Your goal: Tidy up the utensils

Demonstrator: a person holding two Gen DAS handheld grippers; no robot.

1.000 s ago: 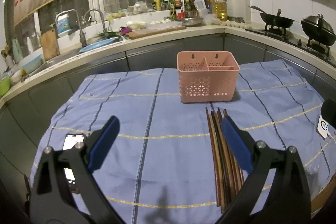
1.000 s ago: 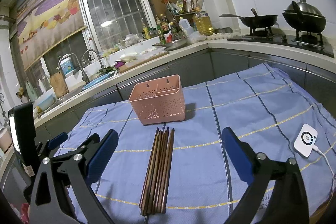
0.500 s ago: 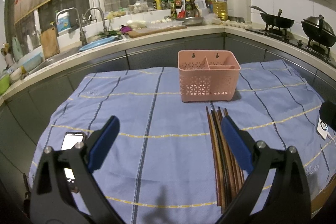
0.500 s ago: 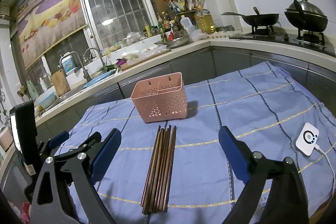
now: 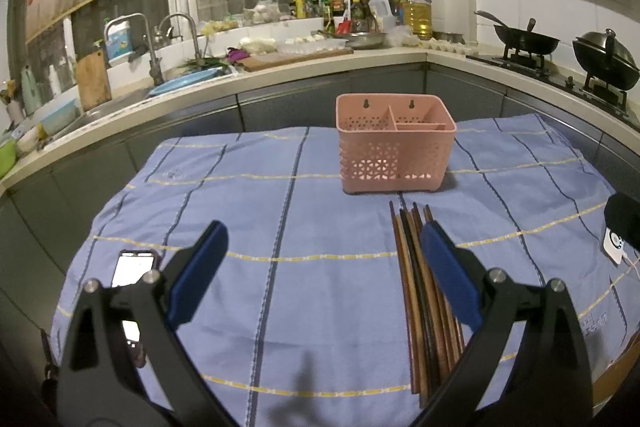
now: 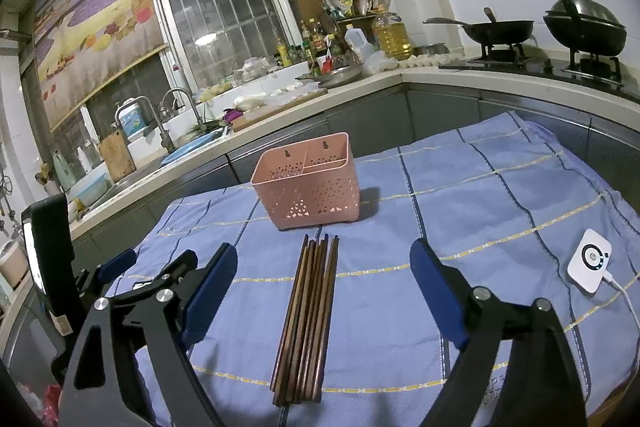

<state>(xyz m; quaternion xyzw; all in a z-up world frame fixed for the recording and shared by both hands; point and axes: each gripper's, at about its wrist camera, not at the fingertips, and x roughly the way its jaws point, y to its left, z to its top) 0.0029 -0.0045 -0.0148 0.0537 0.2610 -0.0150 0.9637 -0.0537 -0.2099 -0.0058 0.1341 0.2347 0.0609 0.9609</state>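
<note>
Narrower than a second ago, the right gripper (image 6: 324, 277) has its blue pads drawn in a little, and its jaws are closing right now, though they are still wide and nothing is pinched. Both hands otherwise sit where they were; chopsticks and basket have not shifted.

Bundle of dark wooden chopsticks (image 6: 306, 319) lies flat on the blue checked tablecloth (image 6: 480, 211), tips toward the pink perforated utensil basket (image 6: 306, 185), which stands upright just beyond them and looks empty in both compartments (as far as its rim lets me see). In the right wrist view the chopsticks lie between the pads but below and ahead of them, apart from both.

Left gripper (image 5: 322, 279) is wide open and holds nothing; in its view the chopsticks (image 5: 420, 301) run partly behind its right finger (image 5: 450, 283), and whether they touch is not clear. Lit phone (image 5: 132, 263) lies beside its left finger. White puck-like device (image 6: 590, 261) with a cable sits well off to the right.

Judgement: task is at the start, no utensil in the basket yet. The closing reads as the right gripper sizing up for a chopstick pick, but it likely needs to come lower first.
</note>
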